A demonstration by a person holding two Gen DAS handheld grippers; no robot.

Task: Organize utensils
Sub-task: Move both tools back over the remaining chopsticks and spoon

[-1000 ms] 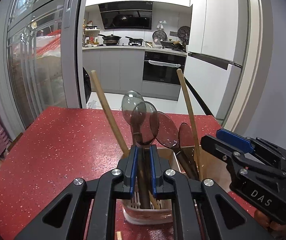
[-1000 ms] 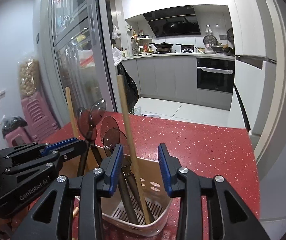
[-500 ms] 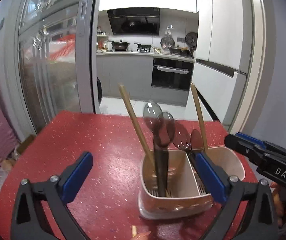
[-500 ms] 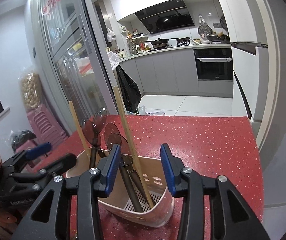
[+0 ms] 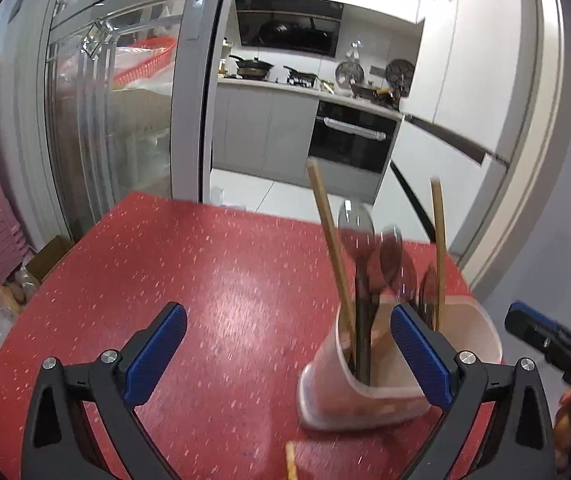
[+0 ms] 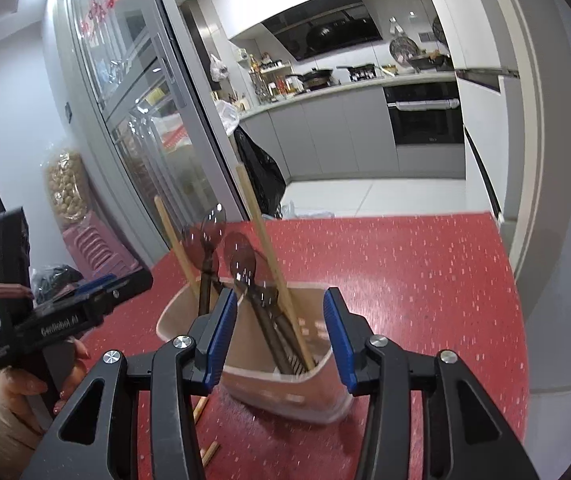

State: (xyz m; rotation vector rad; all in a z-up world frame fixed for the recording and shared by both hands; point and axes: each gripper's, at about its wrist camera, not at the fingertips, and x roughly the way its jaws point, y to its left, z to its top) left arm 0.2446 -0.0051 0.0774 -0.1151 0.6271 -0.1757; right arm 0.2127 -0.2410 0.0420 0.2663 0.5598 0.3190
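Note:
A beige utensil holder (image 5: 365, 396) (image 6: 285, 388) stands on the red table (image 5: 205, 280). It holds several dark translucent spoons (image 5: 355, 228) (image 6: 241, 260) and two wooden chopsticks (image 5: 331, 240) (image 6: 269, 264) standing upright. My left gripper (image 5: 289, 352) is wide open and empty, left of and in front of the holder. It also shows in the right wrist view (image 6: 85, 300). My right gripper (image 6: 281, 336) is open and empty, its jaws on either side of the holder's near end. It shows at the right edge of the left wrist view (image 5: 545, 340).
Loose wooden chopsticks lie on the table in front of the holder (image 5: 291, 460) (image 6: 205, 428). The red table (image 6: 425, 272) ends at the far edge toward the kitchen. A glass sliding door (image 5: 117, 120) stands on the left, a white fridge (image 5: 477, 80) on the right.
My left gripper let go of a dark spoon in the holder, opened wide and drew back to the left. The right gripper stayed open by the holder.

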